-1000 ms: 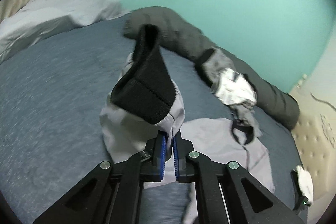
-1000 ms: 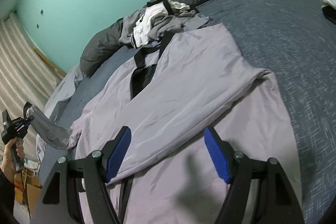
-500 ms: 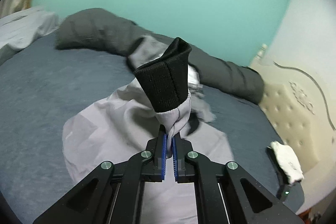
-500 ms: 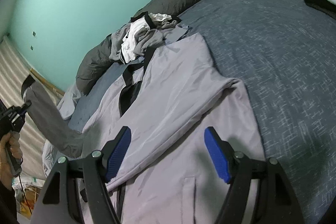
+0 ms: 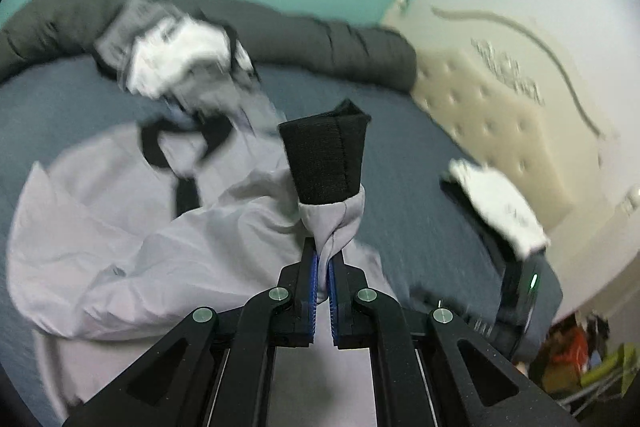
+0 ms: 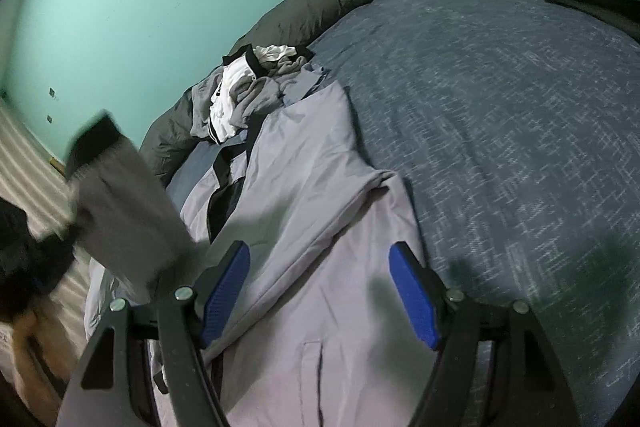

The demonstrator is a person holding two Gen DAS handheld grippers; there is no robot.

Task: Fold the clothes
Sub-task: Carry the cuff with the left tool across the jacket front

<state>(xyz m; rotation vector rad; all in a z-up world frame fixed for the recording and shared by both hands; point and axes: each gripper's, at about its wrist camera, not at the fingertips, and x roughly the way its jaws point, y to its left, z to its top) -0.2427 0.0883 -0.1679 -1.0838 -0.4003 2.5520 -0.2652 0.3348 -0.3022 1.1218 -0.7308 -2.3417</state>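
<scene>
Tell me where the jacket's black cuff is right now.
The black cuff stands lifted just above the left gripper, which pinches the grey sleeve under it; in the right wrist view it hangs at far left, over the jacket.

Both wrist views over jacket [image 5: 120, 227]

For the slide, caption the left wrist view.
Left gripper, jaws shut on the jacket sleeve, lifts its black cuff above the bed.

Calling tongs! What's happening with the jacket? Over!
Left tongs shut on light grey jacket's sleeve, lifted. Right tongs open above jacket body. Crumpled clothes pile by collar.
</scene>
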